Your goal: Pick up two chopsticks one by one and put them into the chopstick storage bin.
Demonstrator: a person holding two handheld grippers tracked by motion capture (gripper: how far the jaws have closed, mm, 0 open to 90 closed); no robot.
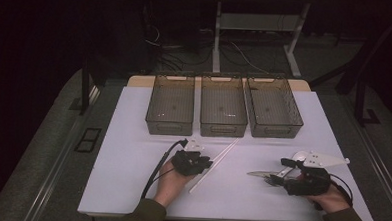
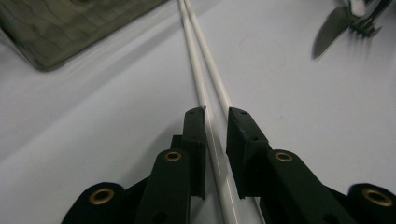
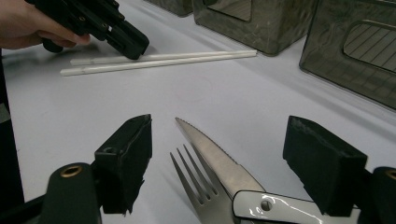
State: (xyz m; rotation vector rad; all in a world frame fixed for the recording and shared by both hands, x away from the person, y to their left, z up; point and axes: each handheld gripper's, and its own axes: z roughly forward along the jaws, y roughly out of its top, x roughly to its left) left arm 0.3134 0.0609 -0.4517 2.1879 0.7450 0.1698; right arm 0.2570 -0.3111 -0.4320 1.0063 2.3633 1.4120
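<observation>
Two white chopsticks (image 1: 222, 156) (image 2: 201, 70) (image 3: 163, 59) lie side by side on the white table (image 1: 132, 138). My left gripper (image 1: 204, 163) (image 2: 217, 112) (image 3: 135, 46) is down on them. One stick runs between its narrow jaws with a slim gap still showing, and the other passes under the right jaw. A steel knife (image 1: 257, 173) (image 3: 210, 154) (image 2: 329, 30) and a fork (image 3: 194, 182) (image 2: 364, 25) lie together at the right. My right gripper (image 1: 276, 172) (image 3: 219, 135) stands open, its pads well apart on either side of them.
Three grey see-through bins (image 1: 170, 105) (image 1: 223, 107) (image 1: 274, 109) stand in a row at the back of the table. White utensils (image 1: 322, 158) lie just beyond my right gripper. A white handle (image 3: 289, 207) lies on top of the knife.
</observation>
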